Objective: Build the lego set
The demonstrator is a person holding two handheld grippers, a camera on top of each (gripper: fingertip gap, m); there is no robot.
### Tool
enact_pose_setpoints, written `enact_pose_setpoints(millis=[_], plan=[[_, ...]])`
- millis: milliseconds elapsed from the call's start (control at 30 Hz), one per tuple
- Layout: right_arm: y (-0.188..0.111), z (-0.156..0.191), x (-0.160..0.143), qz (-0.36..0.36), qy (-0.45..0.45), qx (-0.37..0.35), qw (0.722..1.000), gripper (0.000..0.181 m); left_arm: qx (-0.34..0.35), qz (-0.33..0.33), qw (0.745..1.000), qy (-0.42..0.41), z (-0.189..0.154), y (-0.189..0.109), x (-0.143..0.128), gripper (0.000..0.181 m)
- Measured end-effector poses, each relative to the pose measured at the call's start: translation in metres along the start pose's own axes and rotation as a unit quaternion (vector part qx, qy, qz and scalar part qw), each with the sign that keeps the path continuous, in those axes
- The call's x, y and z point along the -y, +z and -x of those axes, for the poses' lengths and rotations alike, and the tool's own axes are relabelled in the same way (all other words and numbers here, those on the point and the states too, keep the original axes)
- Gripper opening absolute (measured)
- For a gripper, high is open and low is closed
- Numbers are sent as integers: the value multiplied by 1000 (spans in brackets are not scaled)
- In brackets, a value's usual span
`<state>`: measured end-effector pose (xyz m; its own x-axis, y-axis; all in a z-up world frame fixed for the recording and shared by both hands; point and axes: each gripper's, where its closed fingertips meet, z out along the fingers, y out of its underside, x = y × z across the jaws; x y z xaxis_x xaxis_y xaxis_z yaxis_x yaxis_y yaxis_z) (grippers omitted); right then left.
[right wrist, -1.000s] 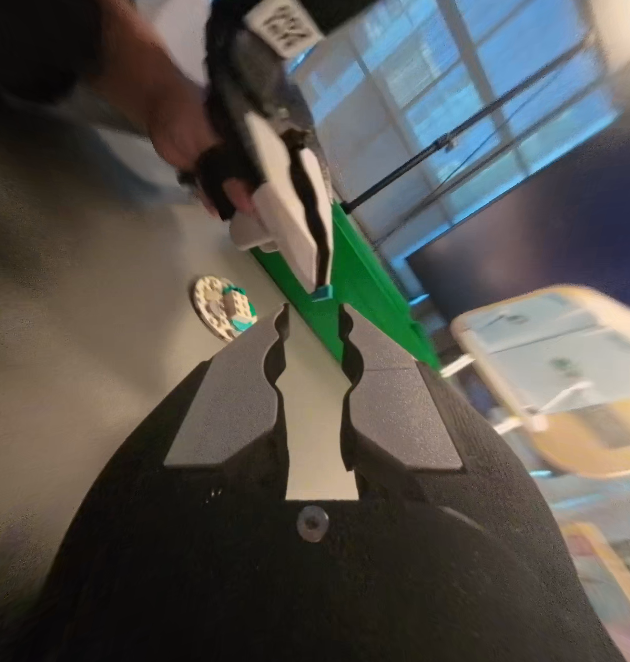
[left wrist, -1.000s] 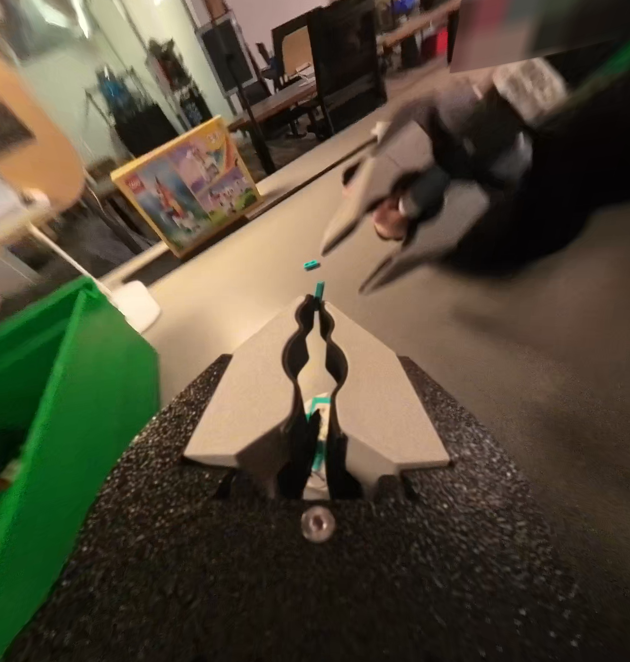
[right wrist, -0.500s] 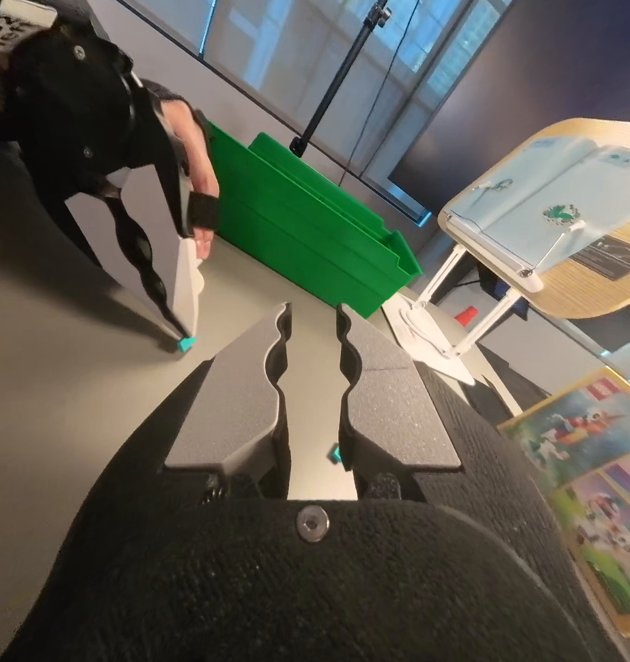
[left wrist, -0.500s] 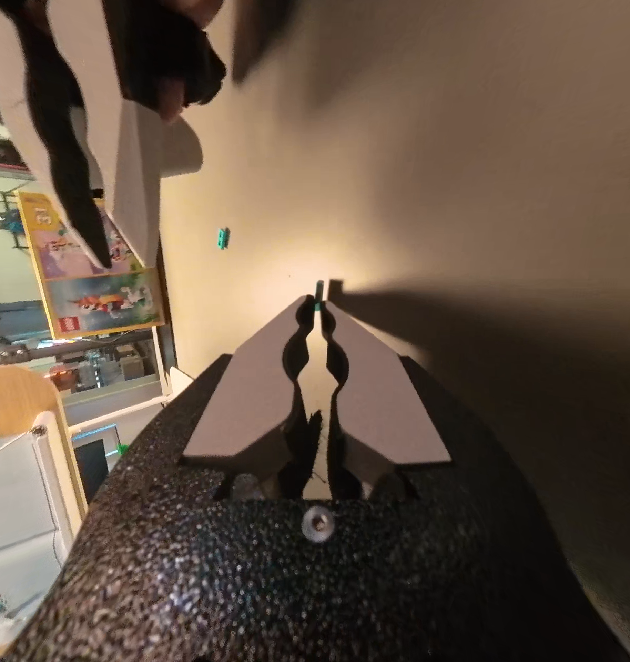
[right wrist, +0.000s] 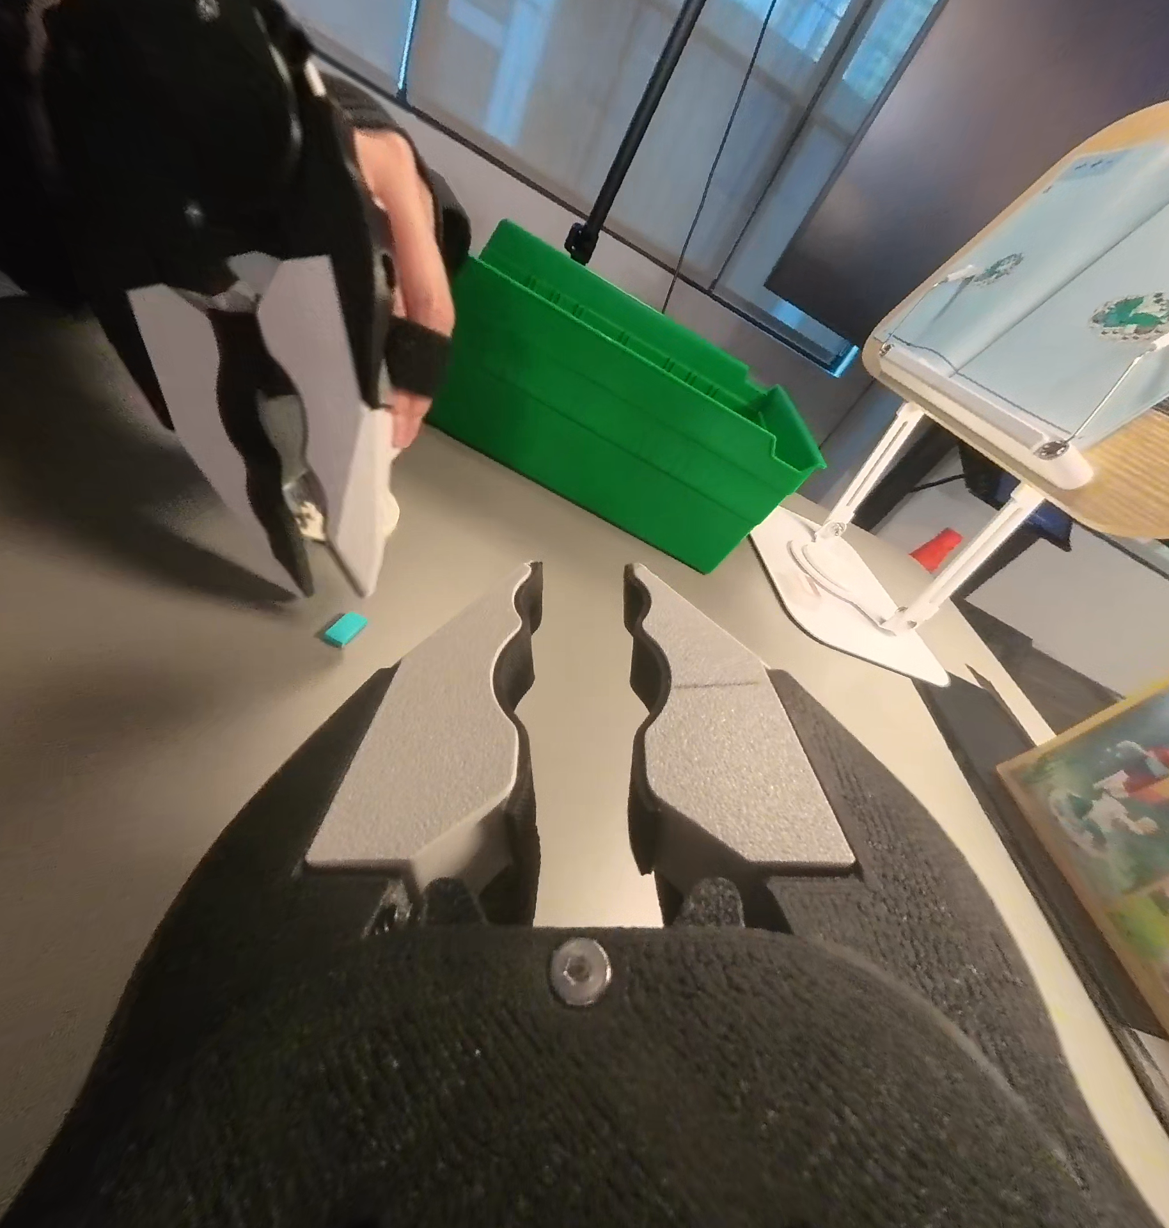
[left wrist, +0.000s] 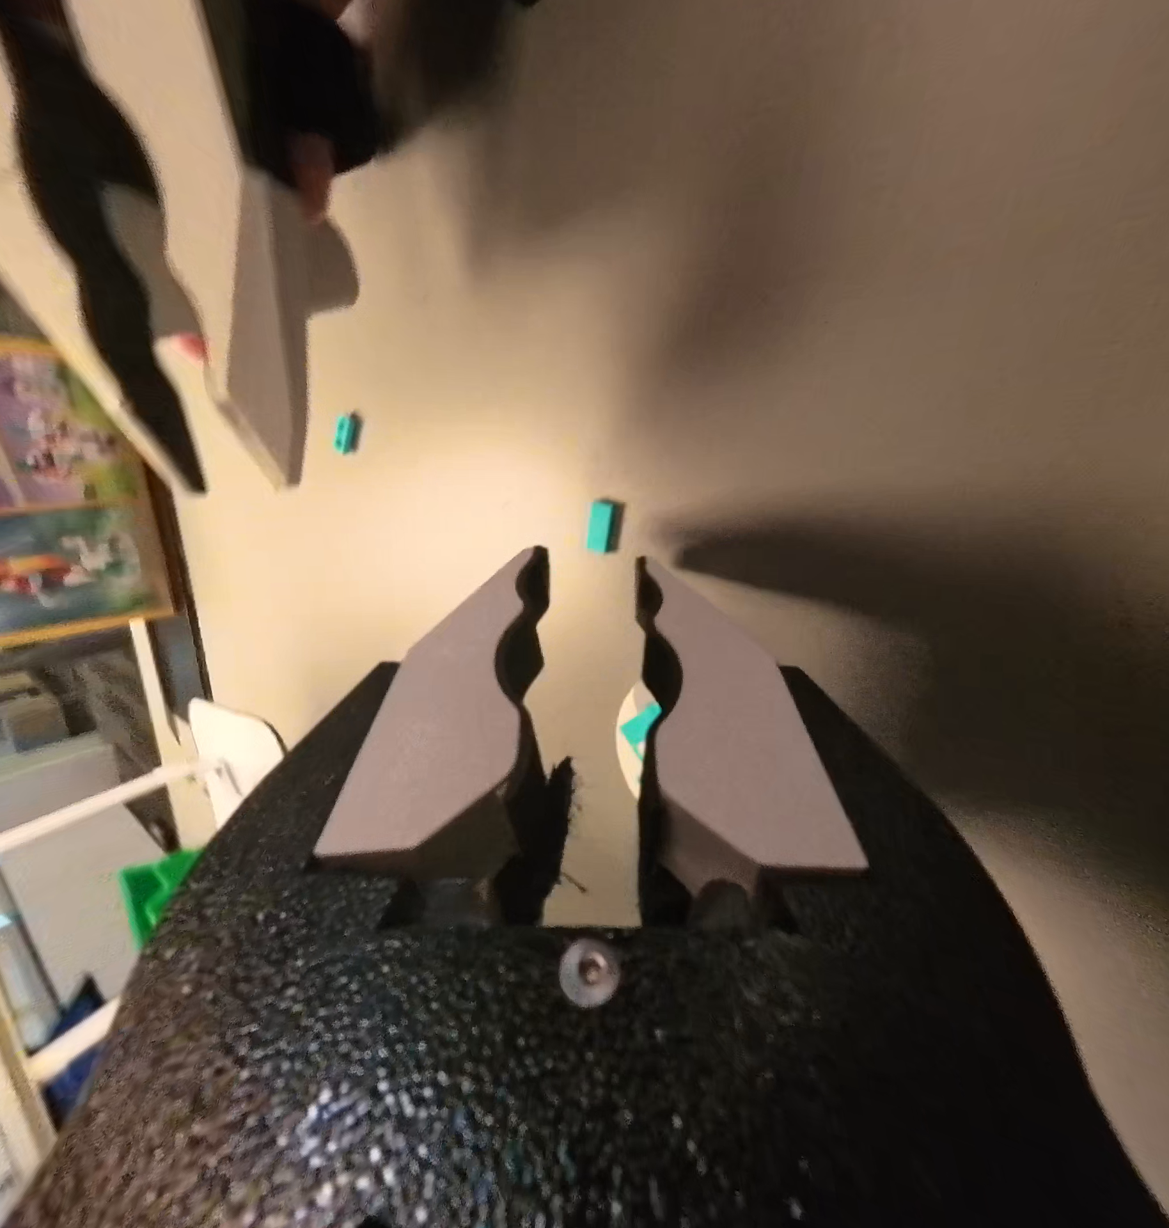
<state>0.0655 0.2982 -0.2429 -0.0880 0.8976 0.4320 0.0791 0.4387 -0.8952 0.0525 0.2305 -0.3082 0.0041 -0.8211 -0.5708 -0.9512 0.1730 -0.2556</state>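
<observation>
On the grey counter, a teal lego piece lies just below the left tool, its jaws narrowly parted and empty. A green bin stands behind; the right tool is narrowly parted and empty; a white stand is rightward.

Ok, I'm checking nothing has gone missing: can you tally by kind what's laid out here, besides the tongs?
Small teal flat bricks, loose: 2
Round white plate with teal parts, mostly hidden: 1
Green plastic bin: 1
Colourful cardboard set box: 1
White booklet stand: 1
Total: 6
</observation>
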Motion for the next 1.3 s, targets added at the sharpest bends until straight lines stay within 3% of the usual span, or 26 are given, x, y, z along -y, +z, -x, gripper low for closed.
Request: enact_pose_setpoints(millis=[133,233,367,433,500,600,700,900,1033,1133,1200,1300], plan=[[6,19,7,9,22,49,999,28,59,-59,985,-152,16,-47,-10,31],[27,63,13,54,82,155,983,46,108,-121,946,-280,16,-86,-22,38],[67,102,11,109,59,246,961,54,128,-202,885,-400,2,-118,-27,45],[80,114,2,150,57,295,942,73,136,-222,864,-430,-6,-125,-31,48],[88,119,-7,176,55,326,927,80,142,-228,852,-449,-14,-128,-35,50],[91,123,-18,209,63,355,909,78,141,-225,844,-466,-27,-129,-41,51],[90,125,-19,214,60,370,902,63,140,-232,837,-476,-33,-130,-44,53],[81,124,-15,203,61,412,886,62,126,-282,851,-425,-31,-118,-31,63],[63,119,7,172,91,466,863,62,216,-198,917,-270,-21,-93,-36,73],[53,115,18,155,105,493,850,62,283,-111,946,-114,-14,-74,-34,61],[48,115,20,151,109,503,844,62,296,-91,951,-25,-16,-62,-26,58],[42,117,20,149,109,519,835,62,323,-125,938,-1,-7,-62,-17,57]])
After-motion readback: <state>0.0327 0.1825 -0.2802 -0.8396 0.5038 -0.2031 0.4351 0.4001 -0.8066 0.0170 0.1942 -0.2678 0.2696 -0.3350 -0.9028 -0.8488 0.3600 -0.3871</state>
